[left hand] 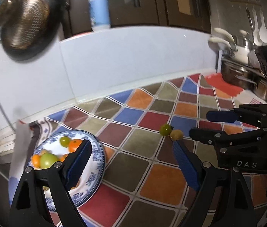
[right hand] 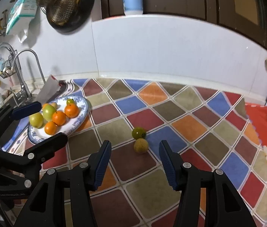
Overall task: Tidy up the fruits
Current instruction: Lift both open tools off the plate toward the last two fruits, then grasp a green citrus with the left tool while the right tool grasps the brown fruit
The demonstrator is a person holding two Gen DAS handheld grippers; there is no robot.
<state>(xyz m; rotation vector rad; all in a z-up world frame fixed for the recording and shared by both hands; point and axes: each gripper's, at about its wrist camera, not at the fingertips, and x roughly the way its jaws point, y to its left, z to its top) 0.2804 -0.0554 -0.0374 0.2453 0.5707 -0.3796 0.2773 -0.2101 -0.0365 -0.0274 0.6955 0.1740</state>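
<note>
Two loose fruits touch each other on the patchwork cloth (right hand: 188, 124): a dark green one (right hand: 138, 133) (left hand: 165, 129) and a yellow-brown one (right hand: 141, 146) (left hand: 176, 135). My right gripper (right hand: 134, 144) (left hand: 199, 124) is open, and the yellow-brown fruit lies just beyond its fingertips, untouched. A blue-and-white plate (right hand: 84, 111) (left hand: 97, 170) at the left holds several oranges and green fruits. My left gripper (left hand: 131, 142) (right hand: 52, 120) stands wide open and empty, its left finger over the plate.
A sink with curved faucets (right hand: 27, 71) lies left of the plate. A dark pan (left hand: 25, 24) hangs on the white tiled wall, and a blue bottle (left hand: 98, 9) stands on the ledge above. Steel pots (left hand: 243, 71) crowd the far right.
</note>
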